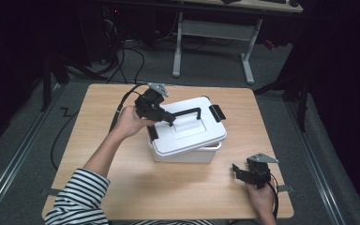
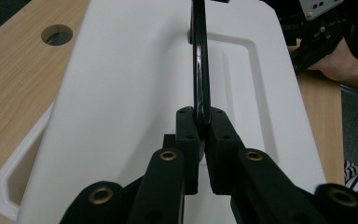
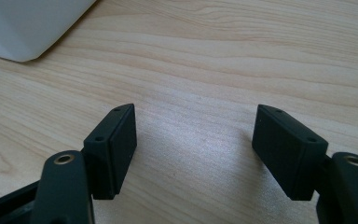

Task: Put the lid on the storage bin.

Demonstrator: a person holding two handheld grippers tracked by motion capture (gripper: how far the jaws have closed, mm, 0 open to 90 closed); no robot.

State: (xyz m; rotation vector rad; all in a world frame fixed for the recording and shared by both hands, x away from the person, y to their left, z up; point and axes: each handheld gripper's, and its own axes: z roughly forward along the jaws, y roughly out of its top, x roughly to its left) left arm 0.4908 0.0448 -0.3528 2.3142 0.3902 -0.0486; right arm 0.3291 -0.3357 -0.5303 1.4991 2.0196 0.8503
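Listing from the near table edge outward, clock directions read on the high view with twelve o'clock at the far side.

1. Striped sleeve [image 1: 77, 197], at seven o'clock, on the person's left forearm, which reaches toward the table's middle.

2. Right gripper [image 1: 238, 171], at five o'clock, near the right front corner of the table [image 1: 187, 187]. Held low over bare wood; its jaws stand wide apart with nothing between them. In the right gripper view the two black pads [image 3: 116, 144] frame plain woodgrain, and a white corner of the box [image 3: 23, 28] sits at ten o'clock of that view, well apart from the pads.

3. White box [image 1: 187, 133], at the table's centre, resting on the wood, turned slightly askew to the table edges. Lid [image 1: 168, 136] on top, with a recessed panel at its middle. Black latch [image 1: 217, 113] at the box's two o'clock end; a second black latch [image 1: 153, 133] at its nine o'clock end.

4. Black handle [image 1: 187, 112], standing up from the lid, arched across the recessed panel.

5. Left gripper [image 1: 171, 120], at eleven o'clock of the box, carried by the left hand [image 1: 129, 123]. Its jaws are closed tight on the handle near its left end; in the left gripper view the pads [image 2: 189, 135] pinch the thin black bar [image 2: 200, 70] from both sides, above the lid.

6. Cable [image 1: 122, 105], trailing from the left gripper toward the table's far left.

7. Grey desk frame [image 1: 213, 30], at twelve o'clock, on the floor beyond the table.
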